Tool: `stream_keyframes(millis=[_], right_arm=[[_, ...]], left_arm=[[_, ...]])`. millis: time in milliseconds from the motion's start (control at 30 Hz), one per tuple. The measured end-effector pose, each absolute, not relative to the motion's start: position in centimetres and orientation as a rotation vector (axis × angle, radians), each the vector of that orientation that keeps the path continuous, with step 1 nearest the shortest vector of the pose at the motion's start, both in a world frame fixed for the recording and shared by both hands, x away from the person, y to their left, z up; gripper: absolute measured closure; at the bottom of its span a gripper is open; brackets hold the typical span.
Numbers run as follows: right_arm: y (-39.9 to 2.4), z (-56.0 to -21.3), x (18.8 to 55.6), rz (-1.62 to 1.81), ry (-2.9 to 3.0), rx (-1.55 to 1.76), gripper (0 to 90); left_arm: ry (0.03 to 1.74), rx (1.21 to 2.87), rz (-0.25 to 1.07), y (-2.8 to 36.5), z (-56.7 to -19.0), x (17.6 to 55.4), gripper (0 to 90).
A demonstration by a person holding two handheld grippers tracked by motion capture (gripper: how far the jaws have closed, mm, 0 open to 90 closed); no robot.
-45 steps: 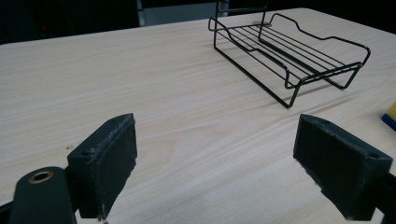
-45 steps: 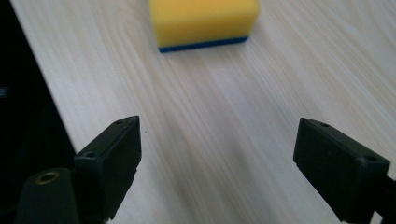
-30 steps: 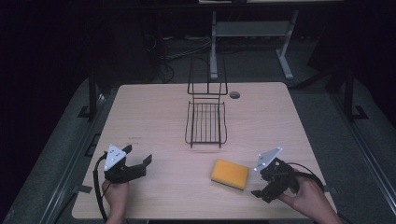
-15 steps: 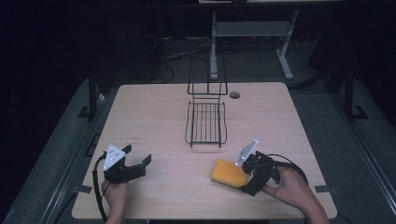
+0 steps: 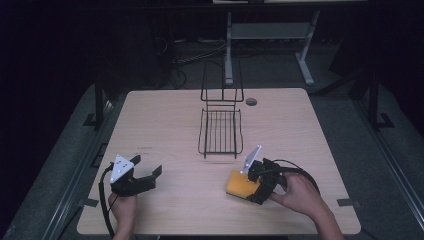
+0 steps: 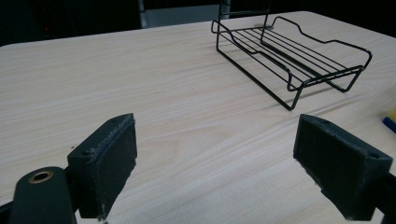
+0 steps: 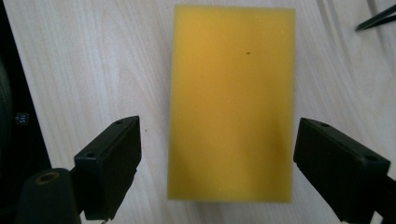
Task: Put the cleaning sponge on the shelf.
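My right gripper (image 5: 256,181) hangs over the yellow sponge (image 5: 240,184), which lies flat on the light wood tabletop (image 5: 175,115) near its front edge, right of centre. In the right gripper view I look straight down on the sponge (image 7: 232,102): my fingers (image 7: 112,161) are spread wide, one on each side of its near end, both clear of it and holding nothing. I cannot tell how far above the sponge they sit.

My left gripper (image 5: 134,179) rests low at the front left of the tabletop, well apart from the sponge. In the left gripper view its fingers (image 6: 105,163) are also wide open and empty, with bare wood between them.

A black wire rack (image 5: 220,131) stands in the middle of the tabletop, beyond both grippers, its tall back frame toward the far edge. A small round grommet (image 5: 251,101) sits just right of that frame. From the left gripper view the rack (image 6: 292,53) sits ahead and to the right.
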State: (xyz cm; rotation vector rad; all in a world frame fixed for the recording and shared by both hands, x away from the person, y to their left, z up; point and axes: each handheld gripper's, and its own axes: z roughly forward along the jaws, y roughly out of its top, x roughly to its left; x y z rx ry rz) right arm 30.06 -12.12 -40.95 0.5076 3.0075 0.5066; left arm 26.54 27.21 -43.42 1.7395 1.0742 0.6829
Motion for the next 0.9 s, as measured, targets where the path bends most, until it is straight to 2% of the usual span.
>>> stream_keyframes(millis=[900], right_arm=[[-10.1, -43.1, 31.8, 0.493, 3.044, 0.504, 14.8]], left_arm=[[1.074, 1.729, 0.684, 27.3, -43.3, 26.4, 12.8]])
